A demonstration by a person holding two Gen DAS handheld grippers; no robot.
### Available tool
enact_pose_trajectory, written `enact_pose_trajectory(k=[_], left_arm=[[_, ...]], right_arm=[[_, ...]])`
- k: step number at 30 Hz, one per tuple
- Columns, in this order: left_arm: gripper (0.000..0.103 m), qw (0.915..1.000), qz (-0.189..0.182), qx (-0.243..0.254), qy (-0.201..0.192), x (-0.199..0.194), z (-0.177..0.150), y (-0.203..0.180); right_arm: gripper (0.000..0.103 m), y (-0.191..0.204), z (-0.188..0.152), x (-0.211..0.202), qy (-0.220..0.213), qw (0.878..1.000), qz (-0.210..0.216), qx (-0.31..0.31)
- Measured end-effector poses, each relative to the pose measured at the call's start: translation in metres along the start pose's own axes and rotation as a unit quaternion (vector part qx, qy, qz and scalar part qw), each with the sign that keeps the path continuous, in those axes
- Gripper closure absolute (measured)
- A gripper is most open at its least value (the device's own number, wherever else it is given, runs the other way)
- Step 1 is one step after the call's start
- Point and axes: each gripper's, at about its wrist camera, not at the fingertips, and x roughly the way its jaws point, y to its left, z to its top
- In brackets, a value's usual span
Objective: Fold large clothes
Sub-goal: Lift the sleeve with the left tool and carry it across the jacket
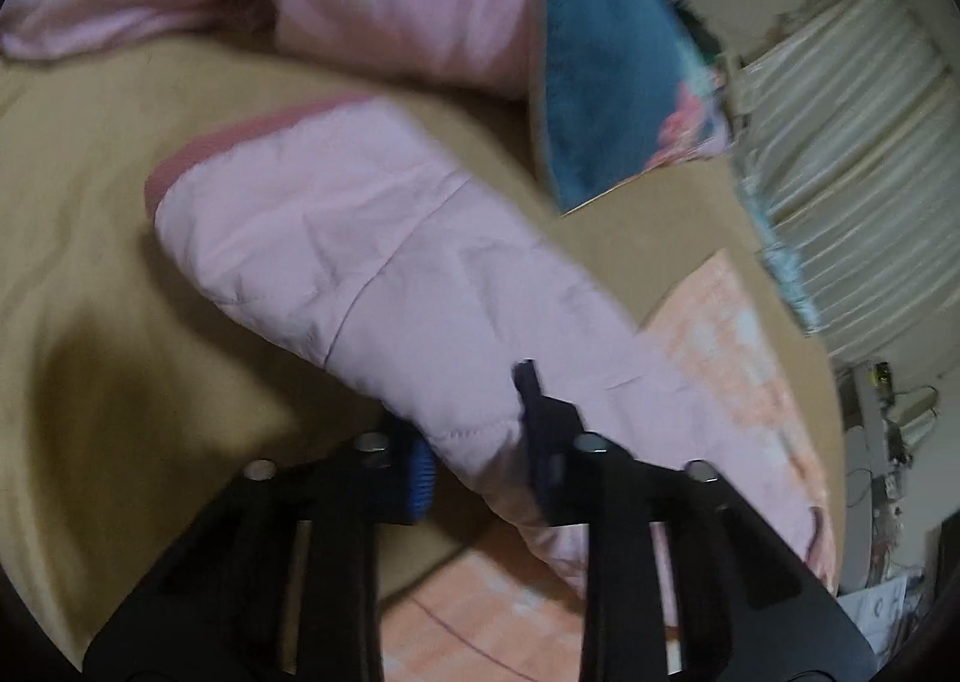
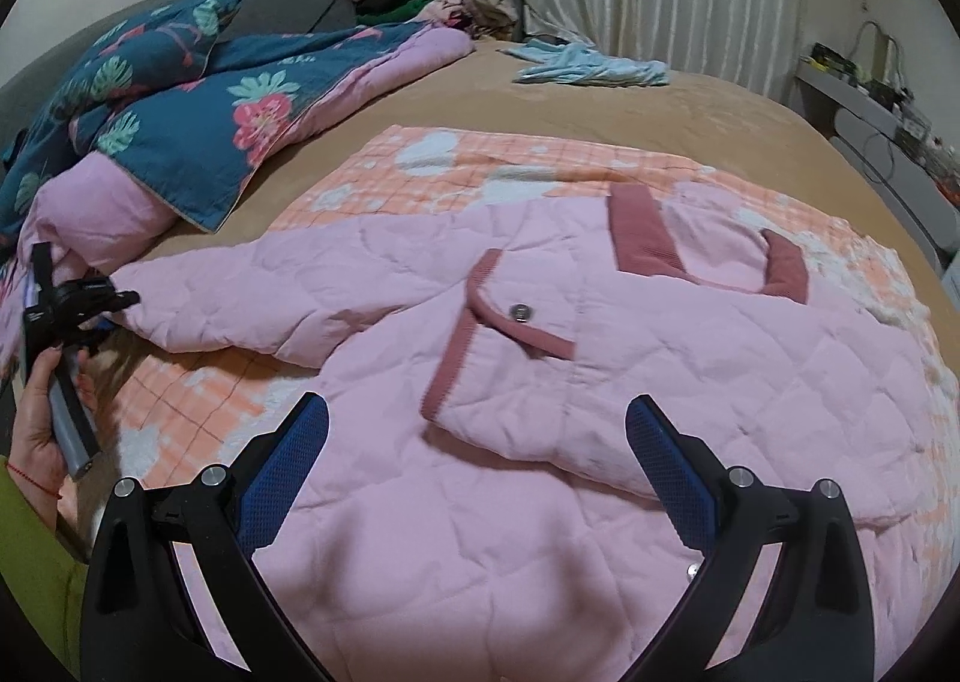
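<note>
At far left the left gripper pinches the sleeve of the pink quilted jacket spread on the bed, where slick padding could slip free, while the right gripper hovers spread over its front.

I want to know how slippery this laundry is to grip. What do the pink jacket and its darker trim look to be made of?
The pink jacket looks like a quilted, padded woven fabric with a matte finish: stitched diamond lines and soft puffy creases show. Its darker trim looks like ribbed knit, judging by fine ridges. A metal-looking snap shines. Fibre type cannot be told.
</note>
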Motion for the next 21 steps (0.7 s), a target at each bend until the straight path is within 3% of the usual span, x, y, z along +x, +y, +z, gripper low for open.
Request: enact_pose_trajectory(k=[15,21], left_arm=[[0.091,0.9911,-0.090,0.070,-0.068,-0.089,-0.001,-0.048],[0.091,0.9870,-0.095,0.098,-0.085,-0.109,-0.009,-0.074]], right_arm=[[0.004,-0.028,-0.015,-0.037,-0.024,0.999,-0.012,0.030],[0.004,-0.037,-0.017,-0.056,-0.033,0.999,-0.010,0.034]])
